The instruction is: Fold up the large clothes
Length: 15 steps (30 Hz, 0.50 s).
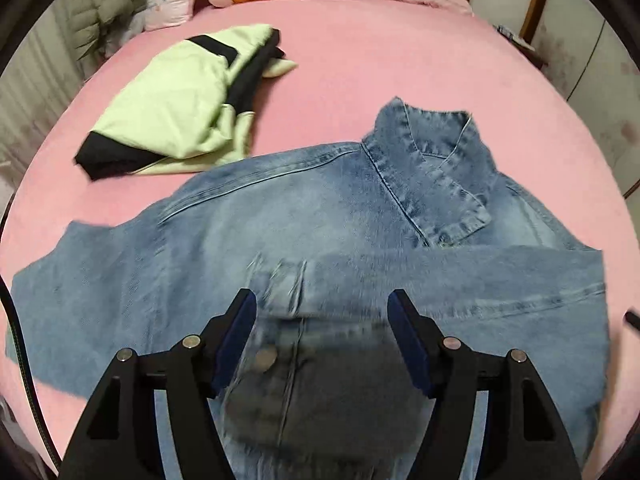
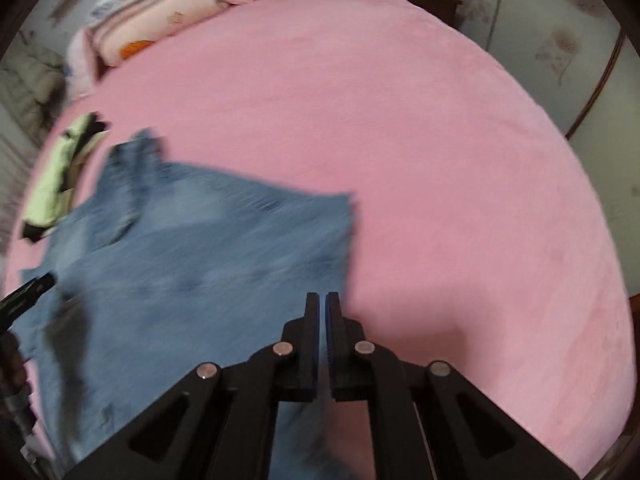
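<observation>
Your denim jacket [image 1: 320,208] runs off the bottom of the left wrist picture, so you can't see its hem. The cloth between the left gripper [image 1: 322,312] fingers is smeared, and the button there is fuzzy. In the right wrist picture the jacket is all blurry, and you can't tell if the right gripper [image 2: 323,300] pinches any cloth. The green and black garment [image 1: 180,104] is bunched up, so its kind stays unclear. The puffy coat [image 1: 100,16] is cut off at the edge
</observation>
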Tool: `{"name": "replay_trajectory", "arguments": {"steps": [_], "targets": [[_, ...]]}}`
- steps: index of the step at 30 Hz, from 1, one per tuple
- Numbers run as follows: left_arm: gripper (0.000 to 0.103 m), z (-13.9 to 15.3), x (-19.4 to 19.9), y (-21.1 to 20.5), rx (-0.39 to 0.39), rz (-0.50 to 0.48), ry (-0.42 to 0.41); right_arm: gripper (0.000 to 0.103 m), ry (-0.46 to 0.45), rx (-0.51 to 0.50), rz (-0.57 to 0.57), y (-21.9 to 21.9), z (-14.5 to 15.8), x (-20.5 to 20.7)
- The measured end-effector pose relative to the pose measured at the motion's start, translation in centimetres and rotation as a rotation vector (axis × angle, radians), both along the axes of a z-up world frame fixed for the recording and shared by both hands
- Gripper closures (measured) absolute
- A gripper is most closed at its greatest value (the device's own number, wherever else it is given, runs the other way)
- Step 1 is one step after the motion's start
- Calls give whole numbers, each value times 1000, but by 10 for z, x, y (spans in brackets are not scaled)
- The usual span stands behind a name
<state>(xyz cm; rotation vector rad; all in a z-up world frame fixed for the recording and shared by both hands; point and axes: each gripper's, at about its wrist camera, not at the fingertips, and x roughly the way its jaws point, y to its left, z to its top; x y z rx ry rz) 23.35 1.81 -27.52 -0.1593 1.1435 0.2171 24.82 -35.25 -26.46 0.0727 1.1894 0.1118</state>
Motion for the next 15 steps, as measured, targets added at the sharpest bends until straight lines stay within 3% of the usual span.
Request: {"name": "replay_trajectory", "arguments": {"steps": [4,7,11,13,15], "targets": [[36,1,-33,0,6,25,2,100,-26,61,63,46,2,-46],[36,-24,-44,2,13,34,57,100,17,36,80,64,-25,-54],[36,-58,-54,1,49,26,122,103,54,-71,-11,39,-56,-61],[34,-63,-56,-2,74,9,107,103,66,-5,-33,19,-59,-63],[34,-63,-55,-4,95,-3,108,103,68,-14,-27,14,-55,-64]]}}
